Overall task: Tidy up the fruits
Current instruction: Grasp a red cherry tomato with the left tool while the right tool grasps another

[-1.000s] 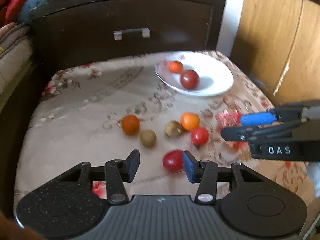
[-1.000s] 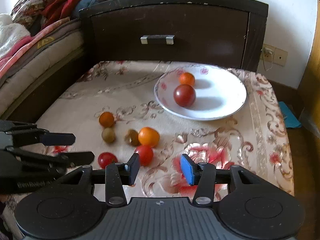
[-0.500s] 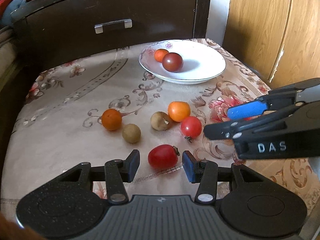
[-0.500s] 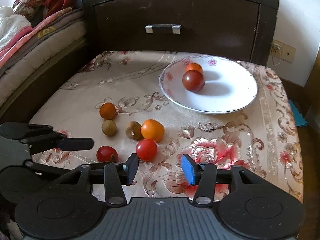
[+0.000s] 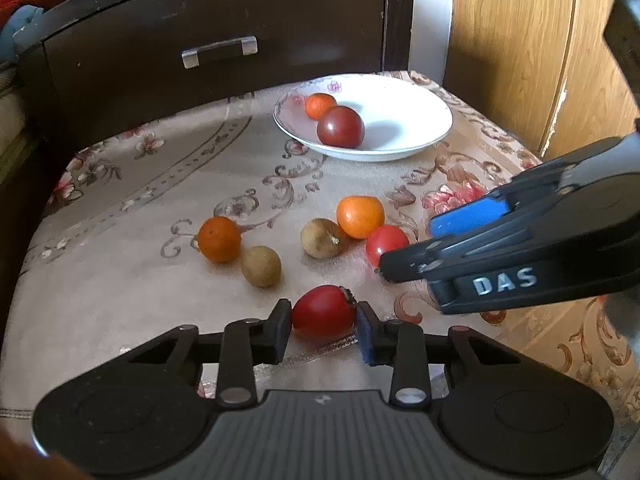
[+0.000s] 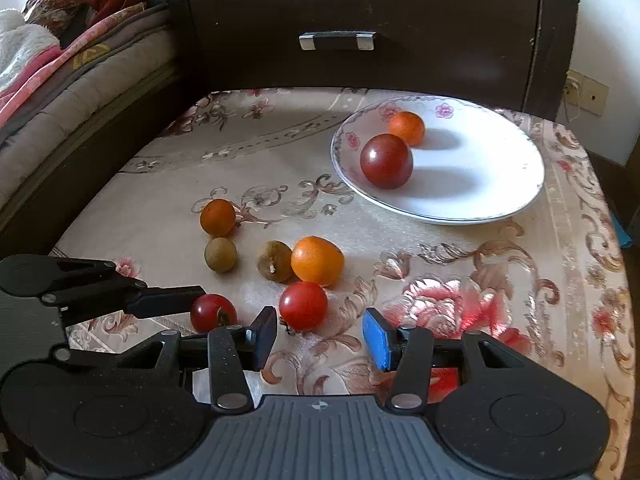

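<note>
Dark wood, a drawer front (image 6: pixel 360 40) with a metal handle, is standing behind a tabletop (image 6: pixel 460 272) covered in a flowered beige cloth, with folded bedding (image 6: pixel 60 80) lying at the far left. On the left, the left tool (image 5: pixel 324 330) is sitting low over the cloth with its two pads bracketing an oblong red tomato (image 5: pixel 323 311); both pads are lying right at its sides, touching or nearly so. Beyond it, a small orange fruit (image 5: pixel 219 239) is touching a tan round fruit (image 5: pixel 261 266). Further right, a brownish fruit (image 5: pixel 321 238), a larger orange fruit (image 5: pixel 360 216) and a round red tomato (image 6: pixel 303 305) are clustering together. The right tool (image 6: pixel 320 336) is hovering just short of that round tomato with its fingers spread wide, nothing between them. Behind and to the right, a white plate (image 6: pixel 500 184) is carrying a dark red tomato (image 6: pixel 386 161) and a small orange fruit in the plate (image 6: pixel 407 127), the two side by side.
</note>
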`<state>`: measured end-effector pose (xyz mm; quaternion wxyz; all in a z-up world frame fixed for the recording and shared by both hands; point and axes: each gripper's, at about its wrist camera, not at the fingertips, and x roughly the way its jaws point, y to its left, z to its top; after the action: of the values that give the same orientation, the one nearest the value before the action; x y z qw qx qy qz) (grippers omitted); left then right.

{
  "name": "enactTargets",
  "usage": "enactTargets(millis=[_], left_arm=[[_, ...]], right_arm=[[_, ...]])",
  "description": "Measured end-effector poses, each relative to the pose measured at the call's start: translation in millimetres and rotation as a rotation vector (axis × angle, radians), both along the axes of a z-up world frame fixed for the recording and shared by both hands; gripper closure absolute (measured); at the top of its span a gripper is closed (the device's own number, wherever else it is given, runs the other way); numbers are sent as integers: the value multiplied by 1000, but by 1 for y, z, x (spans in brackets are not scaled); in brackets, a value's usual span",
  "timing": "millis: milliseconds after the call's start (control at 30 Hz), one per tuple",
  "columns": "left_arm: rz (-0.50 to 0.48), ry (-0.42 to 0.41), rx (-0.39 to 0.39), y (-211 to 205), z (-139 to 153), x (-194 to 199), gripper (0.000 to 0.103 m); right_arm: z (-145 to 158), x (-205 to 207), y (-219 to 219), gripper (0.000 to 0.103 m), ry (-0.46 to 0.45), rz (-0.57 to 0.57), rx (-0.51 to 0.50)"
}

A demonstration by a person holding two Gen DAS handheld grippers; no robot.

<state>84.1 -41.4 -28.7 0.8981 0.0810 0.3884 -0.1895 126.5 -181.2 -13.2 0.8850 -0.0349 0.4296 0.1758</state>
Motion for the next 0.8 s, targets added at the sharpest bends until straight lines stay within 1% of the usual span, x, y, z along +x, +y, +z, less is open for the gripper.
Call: enactTargets(millis=[133,167,233,333,467,800], left_arm=[[-8,0,-6,3,-1,1,61],[-11,-2,-5,2,-1,1,61],[-16,-8,1,2,-2,1,61],[-18,-1,0,1,-3,3,60],[-28,3,5,0,-3,3,61],[-54,7,2,-1,1,-2,61]], right_arm=[[-6,5,6,61,13,25,-14],[-6,4,7,61,3,31,-22],[-6,5,9,72,-4,33,-28],[-5,6,11,80,-11,44,-22],[-4,2,15,80,-29,71,-72],[4,-13,-7,81,-21,33,-83]])
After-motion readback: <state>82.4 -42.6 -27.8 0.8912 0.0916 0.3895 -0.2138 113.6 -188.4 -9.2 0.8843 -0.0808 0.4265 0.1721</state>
